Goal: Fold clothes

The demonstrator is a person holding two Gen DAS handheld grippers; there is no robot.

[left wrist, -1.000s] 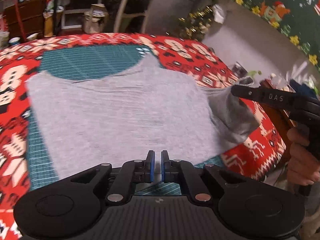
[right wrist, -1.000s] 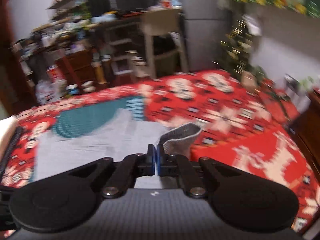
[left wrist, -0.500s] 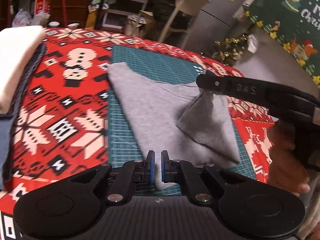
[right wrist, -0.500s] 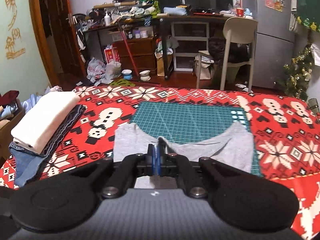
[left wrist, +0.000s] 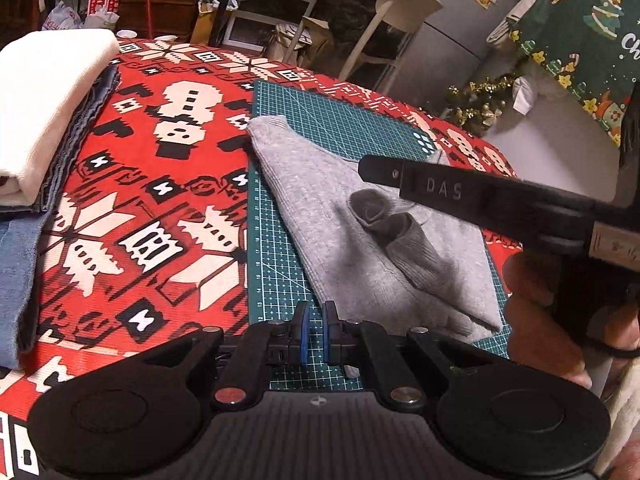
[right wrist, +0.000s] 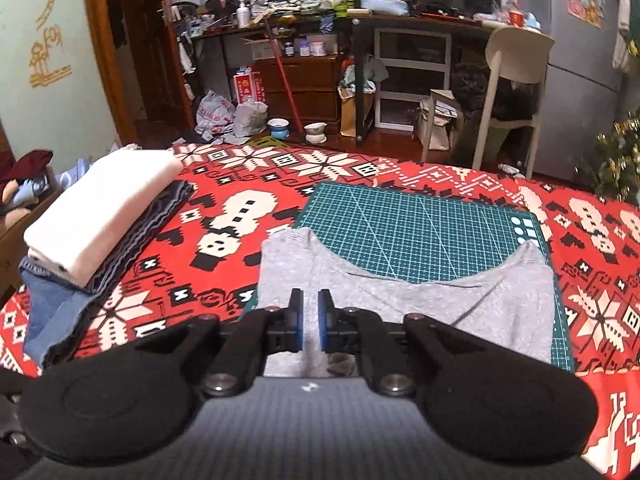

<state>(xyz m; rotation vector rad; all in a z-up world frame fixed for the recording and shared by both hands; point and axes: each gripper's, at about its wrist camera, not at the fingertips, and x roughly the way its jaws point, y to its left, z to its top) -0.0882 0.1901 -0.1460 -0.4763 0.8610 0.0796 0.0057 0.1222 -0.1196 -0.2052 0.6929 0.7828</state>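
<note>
The soft grey knitted top [left wrist: 348, 216] lay on the green cutting mat with white grid lines [right wrist: 420, 224], which sat on the tabletop under a red cloth with white snowmen and snowflakes [left wrist: 152, 184]. One grey sleeve [left wrist: 404, 240] was folded in and rested on the middle of the top. The right tool [right wrist: 311, 322] hung just over the near part of the top with a small gap between its blue pads, and it gripped nothing. The left tool [left wrist: 314, 332] was at the near edge of the mat, also a little parted and holding nothing. This looked like the folding-in of the sides. A good next move would need a pinch on a loose edge of the top. Left of the mat sat a stack of folded clothes, cream on top of blue denim [right wrist: 96, 216]. No box or basket could be seen clearly.
</note>
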